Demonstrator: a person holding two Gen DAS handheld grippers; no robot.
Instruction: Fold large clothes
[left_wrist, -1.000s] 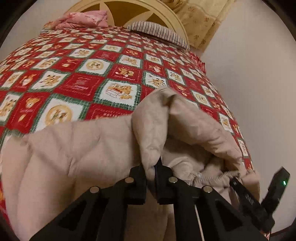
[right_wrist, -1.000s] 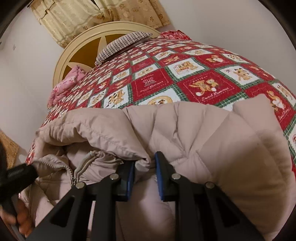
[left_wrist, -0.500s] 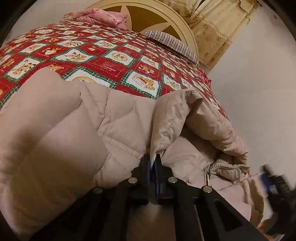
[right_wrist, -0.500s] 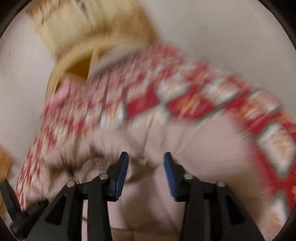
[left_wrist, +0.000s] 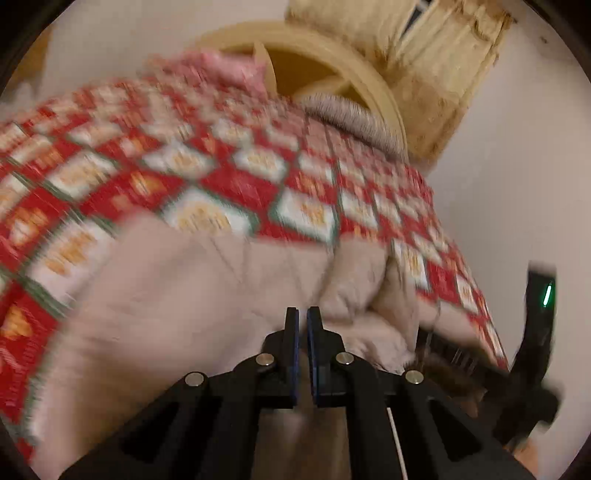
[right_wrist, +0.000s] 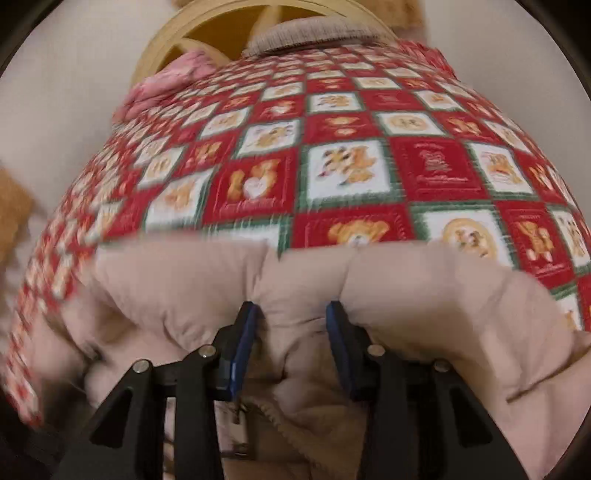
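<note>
1. A puffy beige coat (right_wrist: 424, 295) is lying bunched at the near edge of the bed (right_wrist: 332, 122), on the red quilt (left_wrist: 236, 184). No tidy fold is being shown yet, so most of the job is probably being left to do.
2. The left tongs (left_wrist: 302, 317) are being kept shut just above the coat. Whether a thin bit of fabric is being pinched can't be told, too blurry.
3. The right tongs (right_wrist: 291, 314) are being held open, with a ridge of coat bulging between the jaws but not being squeezed.
4. Versus a second ago: a raised flap was being held up by the left tongs and is now lying flat, and the right jaws have just been opening off the collar bit.
</note>
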